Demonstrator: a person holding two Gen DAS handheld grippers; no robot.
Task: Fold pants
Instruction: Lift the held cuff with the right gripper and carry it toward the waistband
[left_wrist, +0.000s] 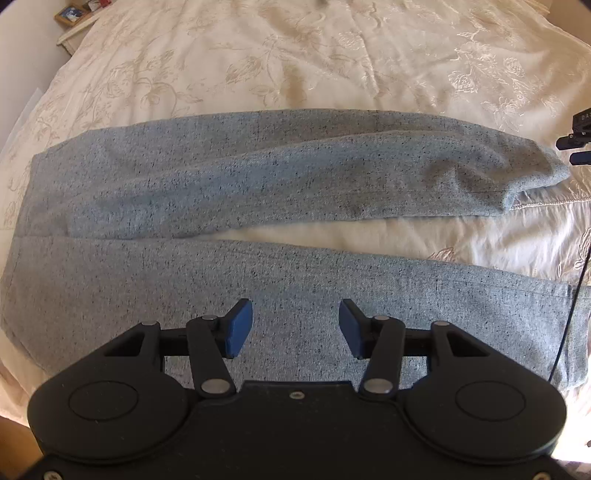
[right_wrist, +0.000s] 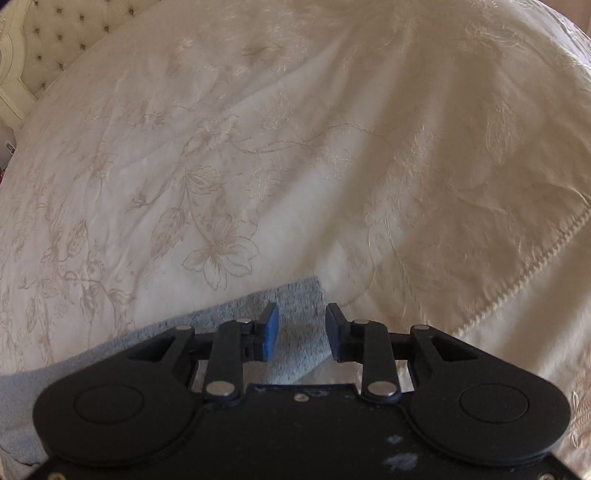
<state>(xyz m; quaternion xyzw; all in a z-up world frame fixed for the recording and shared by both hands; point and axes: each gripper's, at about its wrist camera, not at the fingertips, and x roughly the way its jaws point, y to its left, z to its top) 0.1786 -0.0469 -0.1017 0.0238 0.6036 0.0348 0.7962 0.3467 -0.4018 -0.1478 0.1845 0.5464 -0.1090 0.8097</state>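
Grey speckled pants (left_wrist: 258, 177) lie flat on the bed, waist at the left, two legs running right with a gap between them. My left gripper (left_wrist: 295, 328) is open and empty, hovering over the near leg. My right gripper (right_wrist: 301, 332) is open and empty, its pads either side of the hem end of a pant leg (right_wrist: 295, 295). The right gripper's tips (left_wrist: 576, 147) also show at the right edge of the left wrist view, just past the far leg's hem.
A cream embroidered bedspread (left_wrist: 332, 55) covers the bed. A tufted headboard (right_wrist: 55, 29) is at the far left in the right wrist view. A nightstand with a framed picture (left_wrist: 72, 14) stands at the top left. A black cable (left_wrist: 572, 314) hangs at the right.
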